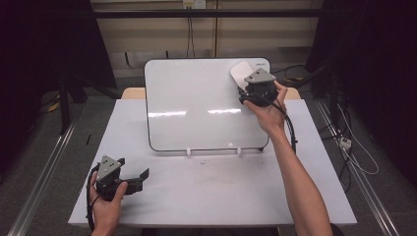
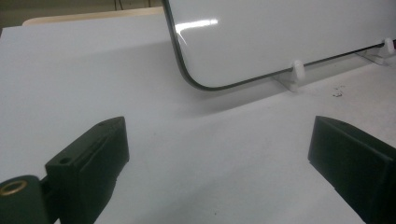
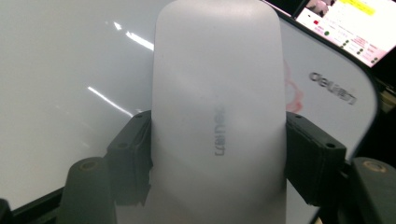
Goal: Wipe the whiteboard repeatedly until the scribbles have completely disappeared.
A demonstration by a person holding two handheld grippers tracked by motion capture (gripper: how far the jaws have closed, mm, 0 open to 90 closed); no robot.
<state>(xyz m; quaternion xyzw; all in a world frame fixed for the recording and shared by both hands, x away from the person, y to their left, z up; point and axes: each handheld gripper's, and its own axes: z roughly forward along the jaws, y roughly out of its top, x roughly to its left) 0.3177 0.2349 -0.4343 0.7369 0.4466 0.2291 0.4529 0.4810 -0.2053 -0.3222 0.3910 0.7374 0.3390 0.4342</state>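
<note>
Lower left, the left gripper rests on the white counter, fingers spread and empty. Upper right, the right gripper pinches a white eraser — pressed against the whiteboard corner.

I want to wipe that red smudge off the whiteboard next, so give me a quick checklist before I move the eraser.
1. Right claw shut on eraser: ok.
2. Eraser centred between the jaws: ok.
3. Eraser near the red smudge at the whiteboard top right corner: ok.
4. Eraser face pressed on the board: cannot tell.
5. Left claw open, on the table, away from the board: ok.
6. Whiteboard seated on its white feet: ok.
</note>
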